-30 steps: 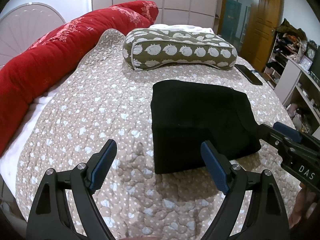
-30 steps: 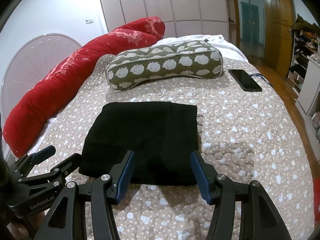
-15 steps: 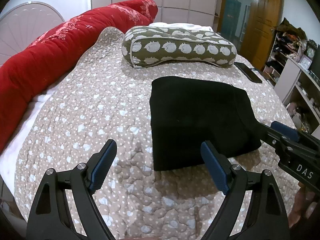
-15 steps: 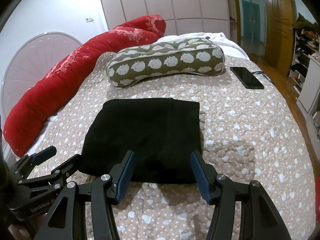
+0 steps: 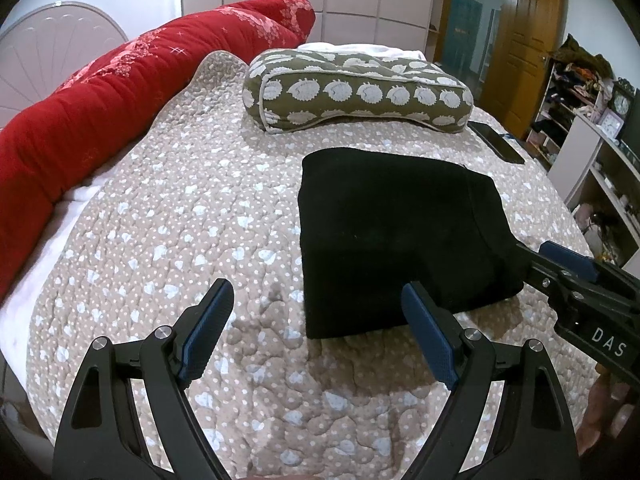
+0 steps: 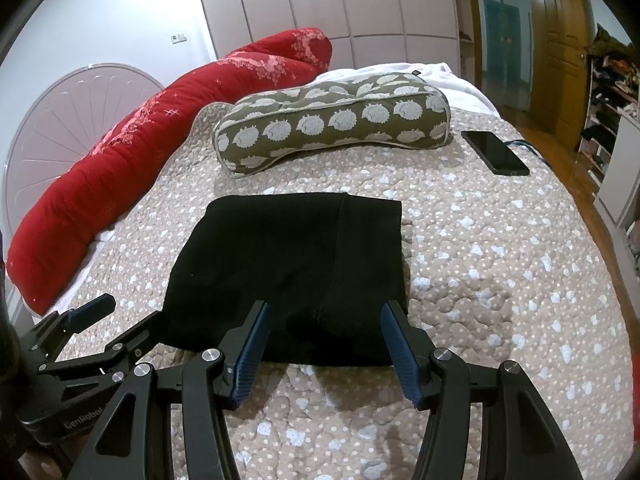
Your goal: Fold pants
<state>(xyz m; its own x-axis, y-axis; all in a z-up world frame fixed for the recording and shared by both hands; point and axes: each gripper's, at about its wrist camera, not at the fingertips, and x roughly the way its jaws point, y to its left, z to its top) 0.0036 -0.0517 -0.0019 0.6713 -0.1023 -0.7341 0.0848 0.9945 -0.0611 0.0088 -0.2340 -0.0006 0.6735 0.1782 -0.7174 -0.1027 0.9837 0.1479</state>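
Note:
The black pants (image 5: pixel 396 236) lie folded into a flat rectangle on the quilted bed; they also show in the right wrist view (image 6: pixel 292 276). My left gripper (image 5: pixel 316 300) is open and empty, above the quilt just short of the pants' near left corner. My right gripper (image 6: pixel 324 316) is open and empty, its fingers hovering over the pants' near edge. The right gripper appears at the right of the left wrist view (image 5: pixel 560 268), and the left gripper at the lower left of the right wrist view (image 6: pixel 116 320).
A green pillow with white hedgehog print (image 5: pixel 356 92) lies behind the pants. A long red bolster (image 5: pixel 120 92) runs along the left side. A black phone (image 6: pixel 494 152) lies at the far right of the bed. Shelves (image 5: pixel 592 168) stand to the right.
Both grippers have drawn back slightly from the pants and stay open. The pants have not moved.

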